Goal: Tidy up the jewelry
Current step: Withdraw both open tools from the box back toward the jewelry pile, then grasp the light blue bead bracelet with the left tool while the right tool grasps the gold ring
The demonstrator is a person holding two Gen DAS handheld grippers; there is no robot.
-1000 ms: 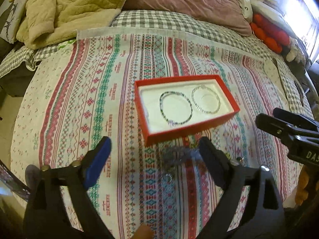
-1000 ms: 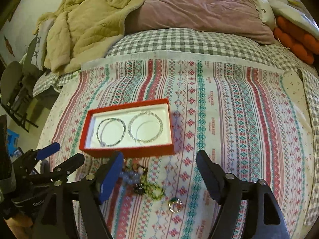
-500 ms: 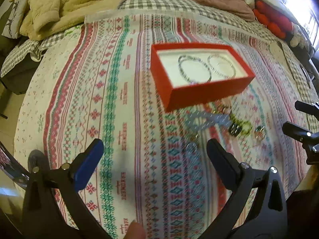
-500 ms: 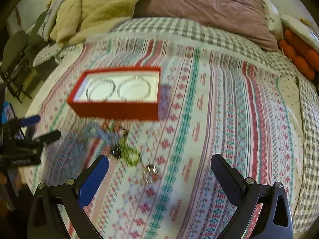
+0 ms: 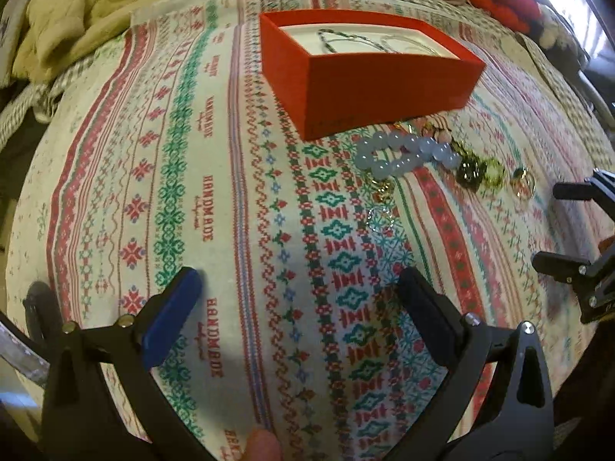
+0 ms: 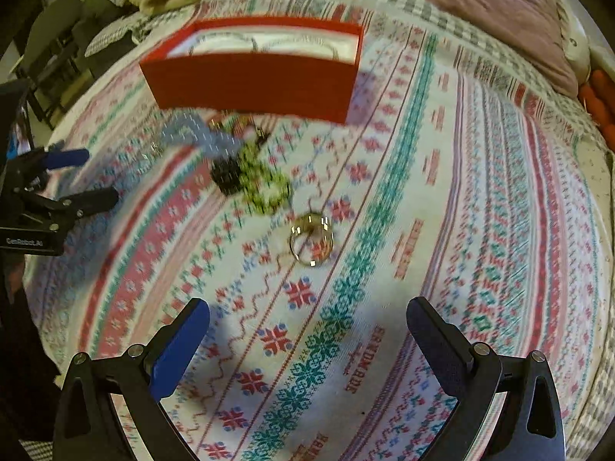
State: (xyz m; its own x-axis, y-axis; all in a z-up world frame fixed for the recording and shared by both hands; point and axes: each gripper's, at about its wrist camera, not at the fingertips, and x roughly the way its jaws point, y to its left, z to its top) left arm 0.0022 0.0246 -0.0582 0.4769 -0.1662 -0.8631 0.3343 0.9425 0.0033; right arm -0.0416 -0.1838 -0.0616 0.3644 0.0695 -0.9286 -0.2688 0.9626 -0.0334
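A red jewelry box [image 5: 369,73] with a white lining stands on the patterned bedspread and holds two bracelets [image 5: 334,40]. In front of it lie a pale blue bead bracelet [image 5: 407,153], a green bead bracelet [image 5: 488,171], a dark bead piece [image 5: 467,173], a small clear ring [image 5: 378,217] and a gold ring [image 6: 311,244]. My left gripper [image 5: 300,303] is open and empty, low over the bedspread short of the blue bracelet. My right gripper [image 6: 307,330] is open and empty, just short of the gold ring. The box also shows in the right wrist view [image 6: 253,80].
A beige blanket [image 5: 96,11] and a mauve duvet [image 6: 480,11] are heaped at the head of the bed. Red-orange cushions [image 5: 503,0] lie at the far right. A dark chair [image 6: 50,38] stands beside the bed on the left.
Both grippers have dropped lower and moved closer to the loose jewelry in front of the box. The box and jewelry have not moved. Both grippers stay open.
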